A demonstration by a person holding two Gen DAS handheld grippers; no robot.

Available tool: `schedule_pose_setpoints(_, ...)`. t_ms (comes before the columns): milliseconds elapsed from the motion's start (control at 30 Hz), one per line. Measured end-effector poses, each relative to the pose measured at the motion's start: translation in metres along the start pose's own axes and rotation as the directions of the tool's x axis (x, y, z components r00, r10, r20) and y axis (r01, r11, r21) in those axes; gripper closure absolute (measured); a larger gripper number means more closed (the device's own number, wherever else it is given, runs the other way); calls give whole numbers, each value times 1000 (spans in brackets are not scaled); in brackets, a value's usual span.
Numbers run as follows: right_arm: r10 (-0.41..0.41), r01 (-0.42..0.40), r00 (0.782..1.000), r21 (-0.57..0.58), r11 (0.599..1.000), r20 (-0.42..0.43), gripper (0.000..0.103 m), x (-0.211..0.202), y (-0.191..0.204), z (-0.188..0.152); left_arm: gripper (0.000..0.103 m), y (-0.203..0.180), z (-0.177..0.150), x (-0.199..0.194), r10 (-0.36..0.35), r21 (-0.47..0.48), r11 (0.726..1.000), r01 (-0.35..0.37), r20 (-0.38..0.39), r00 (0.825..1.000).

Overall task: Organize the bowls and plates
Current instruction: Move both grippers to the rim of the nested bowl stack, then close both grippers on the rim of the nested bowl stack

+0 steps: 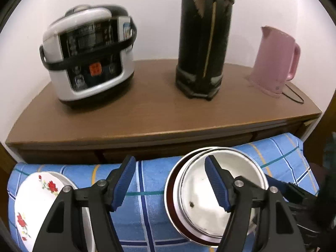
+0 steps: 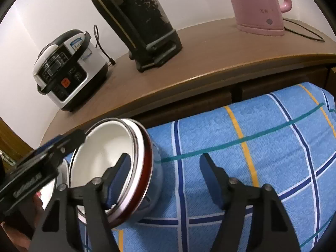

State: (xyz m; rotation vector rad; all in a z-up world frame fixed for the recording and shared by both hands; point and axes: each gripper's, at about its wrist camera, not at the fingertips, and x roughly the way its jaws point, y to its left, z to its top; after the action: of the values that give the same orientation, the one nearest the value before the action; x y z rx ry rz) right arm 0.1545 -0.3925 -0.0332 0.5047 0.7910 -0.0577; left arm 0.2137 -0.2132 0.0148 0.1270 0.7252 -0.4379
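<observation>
A white enamel bowl (image 1: 205,199) sits nested inside a steel bowl with a dark red rim (image 1: 171,205) on the blue checked cloth (image 1: 147,210). My left gripper (image 1: 170,180) is open, its right finger over the bowls, its left over the cloth. A white plate with red flowers (image 1: 33,201) lies at the lower left behind the left finger. In the right wrist view the nested bowls (image 2: 105,159) are at the left. My right gripper (image 2: 163,174) is open, its left finger inside the white bowl, the rim between its jaws. The left gripper's finger (image 2: 42,157) shows at the bowls' left edge.
A brown wooden cabinet top (image 1: 157,109) behind the cloth carries a silver and black rice cooker (image 1: 88,56), a tall black thermos (image 1: 201,42) and a pink kettle (image 1: 275,61) with its cord. A white wall stands behind them.
</observation>
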Motion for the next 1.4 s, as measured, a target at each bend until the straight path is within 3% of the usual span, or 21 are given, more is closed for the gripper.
schedule_pose_setpoints(133,7,-7,1000,-1,1000,1,36,-2,0,-1,32,0,3,3,-6,13,1000,6,-18,1000)
schedule_pose_setpoints(367,15,-15,1000,-24,1000,5,50,-7,6,0,32,-2,-7,31,49,21,999,-47,-105,993)
schedule_pose_setpoints(533,42,-42,999,-19,999,-1,55,-6,7,0,32,0,-13,49,44,3,999,-44,-158,986)
schedule_pose_setpoints(767,75,-76,997,-27,997,-22,65,-1,12,-1,31,20,-21,67,-97,-210,976,50,-217,971)
schedule_pose_setpoints(933,65,-66,998,-14,998,-25,65,0,14,-2,32,10,-24,66,-56,-213,977,18,-175,983)
schedule_pose_setpoints(1000,57,-57,998,-14,998,-23,65,0,15,-2,38,10,-25,65,-69,-240,970,26,-173,982)
schedule_pose_setpoints(1067,65,-65,997,10,998,-29,66,2,13,-2,50,8,-25,62,-98,-253,966,53,-171,980)
schedule_pose_setpoints(1167,47,-46,998,15,999,-32,68,0,14,-1,59,0,-24,57,-108,-232,970,68,-163,981)
schedule_pose_setpoints(1400,-2,3,999,33,999,-37,72,-9,15,-5,64,-6,-26,47,-115,-213,974,80,-156,981)
